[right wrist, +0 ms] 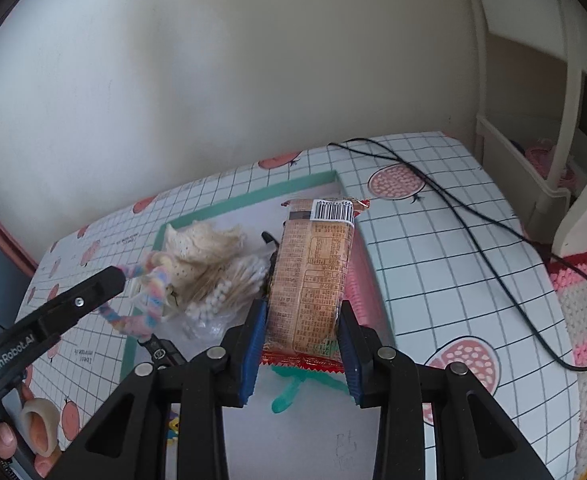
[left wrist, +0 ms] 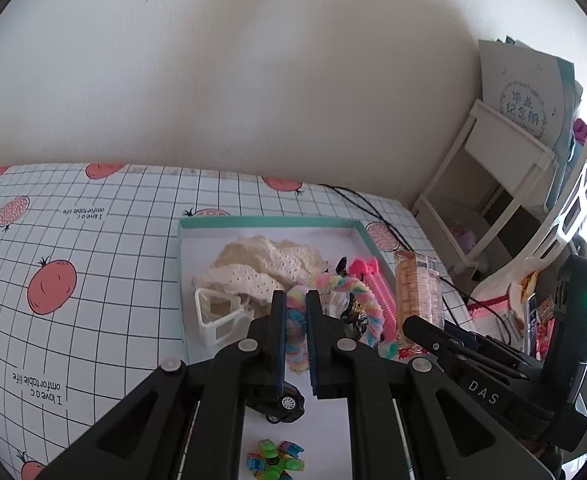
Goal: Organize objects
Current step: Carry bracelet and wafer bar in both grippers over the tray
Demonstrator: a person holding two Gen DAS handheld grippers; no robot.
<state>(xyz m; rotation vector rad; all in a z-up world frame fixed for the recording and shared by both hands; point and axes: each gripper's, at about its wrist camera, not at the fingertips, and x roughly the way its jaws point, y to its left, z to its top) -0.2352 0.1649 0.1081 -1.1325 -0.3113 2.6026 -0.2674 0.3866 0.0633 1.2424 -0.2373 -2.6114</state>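
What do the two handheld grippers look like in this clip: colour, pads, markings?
Both are black plastic with silver pivot screws and ribbed blue pads. The left gripper reads "GenRobot.AI" along one finger in the right wrist view. The right gripper carries "DAS" lettering and a small green light on its body.

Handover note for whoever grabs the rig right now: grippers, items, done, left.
Left gripper: shut on the pastel chenille loop, held over the teal-rimmed box.
Right gripper: shut on the snack packet, held above the box's right side.
Already in the box: lace cloth, white plastic frame, cotton swabs bag, pink comb, toy car, colourful spinner.
Left: set down loop and packet inside the box, release both.
Note: black cable lies across the tablecloth to the right.
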